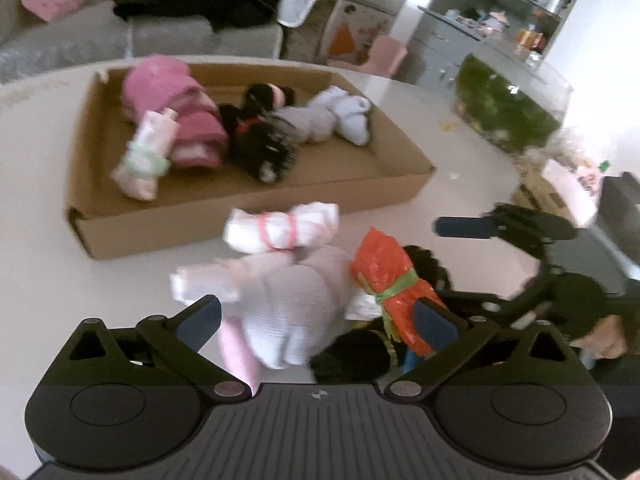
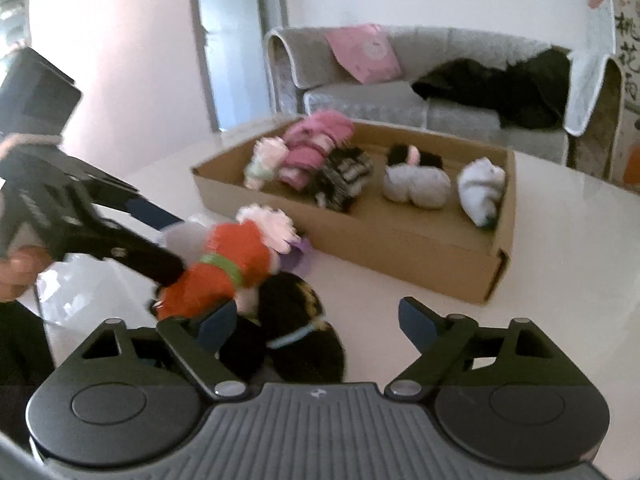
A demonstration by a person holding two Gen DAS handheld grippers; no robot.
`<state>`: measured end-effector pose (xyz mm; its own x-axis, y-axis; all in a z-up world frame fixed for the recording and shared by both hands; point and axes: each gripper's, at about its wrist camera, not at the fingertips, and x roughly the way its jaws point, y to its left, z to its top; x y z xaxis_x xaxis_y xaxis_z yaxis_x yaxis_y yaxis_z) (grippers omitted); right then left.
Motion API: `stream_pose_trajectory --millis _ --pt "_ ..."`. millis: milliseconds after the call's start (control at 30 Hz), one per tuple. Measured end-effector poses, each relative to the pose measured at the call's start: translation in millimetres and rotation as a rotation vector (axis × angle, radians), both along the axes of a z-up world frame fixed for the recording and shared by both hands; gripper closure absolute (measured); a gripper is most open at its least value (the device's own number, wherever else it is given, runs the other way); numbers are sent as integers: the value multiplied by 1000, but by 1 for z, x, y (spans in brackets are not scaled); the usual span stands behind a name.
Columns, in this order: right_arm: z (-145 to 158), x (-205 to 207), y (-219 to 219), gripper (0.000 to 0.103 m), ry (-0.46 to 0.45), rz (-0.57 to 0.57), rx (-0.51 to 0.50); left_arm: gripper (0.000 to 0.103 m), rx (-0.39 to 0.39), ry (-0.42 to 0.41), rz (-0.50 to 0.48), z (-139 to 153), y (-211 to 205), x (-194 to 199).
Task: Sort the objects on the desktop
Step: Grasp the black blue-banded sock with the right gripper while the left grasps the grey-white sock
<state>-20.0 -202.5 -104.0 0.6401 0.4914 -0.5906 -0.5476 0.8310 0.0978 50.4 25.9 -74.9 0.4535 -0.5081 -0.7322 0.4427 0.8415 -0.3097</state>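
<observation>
White tabletop (image 1: 40, 184) carries a cardboard tray (image 1: 248, 200) of socks at upper centre. Left tongs (image 1: 320, 320) spread around white sock (image 1: 288, 308) and orange bundle (image 1: 392, 276); right tongs (image 2: 316, 320) spread beside them.

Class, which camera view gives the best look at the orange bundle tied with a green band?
The left wrist view: the orange bundle lies close and unobstructed, wrapping and green band distinct. In the right wrist view it is smeared by blur, its end hidden behind the left gripper.
</observation>
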Motion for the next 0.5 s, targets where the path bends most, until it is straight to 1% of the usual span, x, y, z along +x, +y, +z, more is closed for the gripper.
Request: stream_pose_trajectory --millis 33,133,200,300,400,467,500 --pt "-1 1 -2 21 11 -8 2 1 -6 6 -9 -1 -2 0" --pt "-4 1 -6 29 37 -16 10 1 3 0 -33 -2 -10 -2" --pt "-6 1 -6 43 47 -14 11 1 15 -11 -41 -3 -16 -4" --pt "-6 1 -4 54 59 -14 6 1 18 -14 -41 -4 -19 -3" --pt "-10 4 -5 59 82 -15 1 3 2 -4 -33 -5 -15 -1" --pt "-11 5 -6 60 92 -17 -4 6 -5 -2 -29 -4 -13 0" --pt "-11 5 -7 62 93 -19 -5 7 -6 -3 -26 -4 -12 0"
